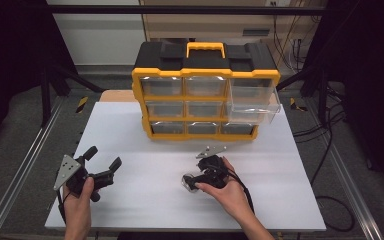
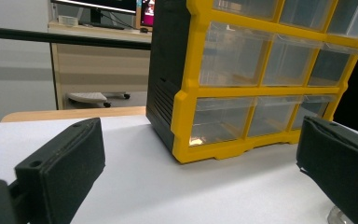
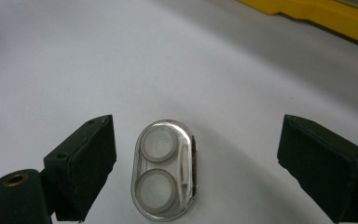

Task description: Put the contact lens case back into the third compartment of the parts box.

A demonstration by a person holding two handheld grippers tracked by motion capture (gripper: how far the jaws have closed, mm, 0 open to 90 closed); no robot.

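Clear oval contact-lens case (image 3: 164, 171) flat on white table (image 1: 145, 145), between wide-open jaws of right gripper (image 3: 196, 165), untouched; left gripper (image 1: 103, 161) open, empty.

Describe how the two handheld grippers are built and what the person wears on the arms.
Both the left gripper and the right gripper are black, each with two blocky, flat-faced jaws, a grey three-cornered plate on top and a black cable trailing back along the forearm. A brass-coloured fitting sits near each jaw base. No sleeves reach the forearms.
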